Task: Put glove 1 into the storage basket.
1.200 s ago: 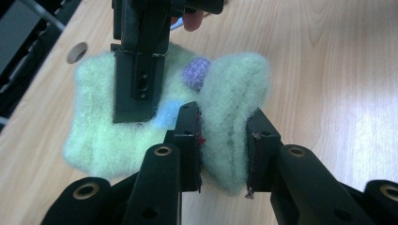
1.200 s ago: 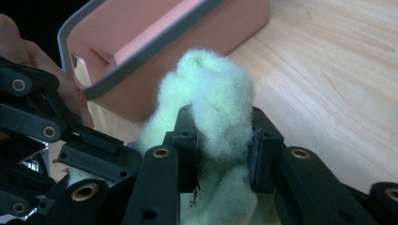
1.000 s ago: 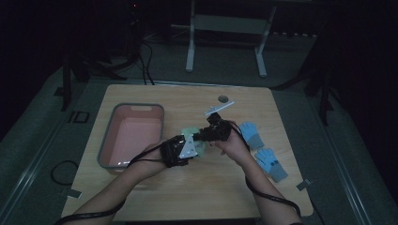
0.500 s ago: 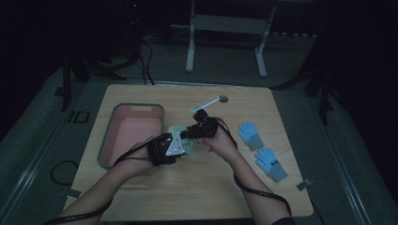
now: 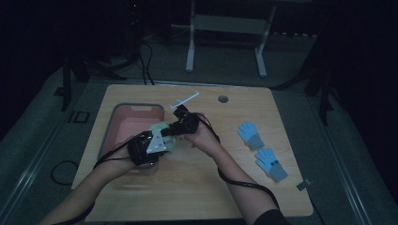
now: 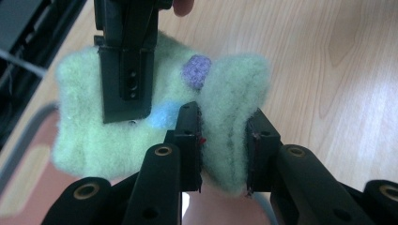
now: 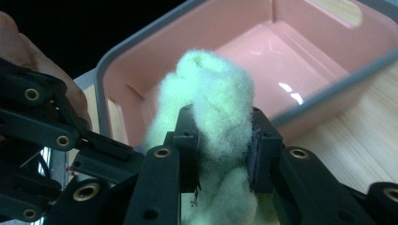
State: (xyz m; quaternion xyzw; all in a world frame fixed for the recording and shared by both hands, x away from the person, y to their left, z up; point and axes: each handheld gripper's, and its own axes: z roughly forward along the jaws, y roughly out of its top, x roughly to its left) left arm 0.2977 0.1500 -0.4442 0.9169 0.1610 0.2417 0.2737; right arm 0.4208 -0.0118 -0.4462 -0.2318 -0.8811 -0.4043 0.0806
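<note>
A dark room surrounds a light wooden desk point(image 5: 197, 187). At the right rim of the pink rectangular plastic tub with a grey edge point(image 5: 123, 123), both grippers hold one fluffy pale green fleece glove with a purple and a blue dot point(image 6: 117, 126) in the air. The left gripper point(image 6: 223, 145) pinches one end of it; the right gripper point(image 7: 224, 150) clamps a bunched part, just above the tub's rim. Well to the right of the tub, two blue knitted gloves point(image 5: 260, 149) lie on the desk.
</note>
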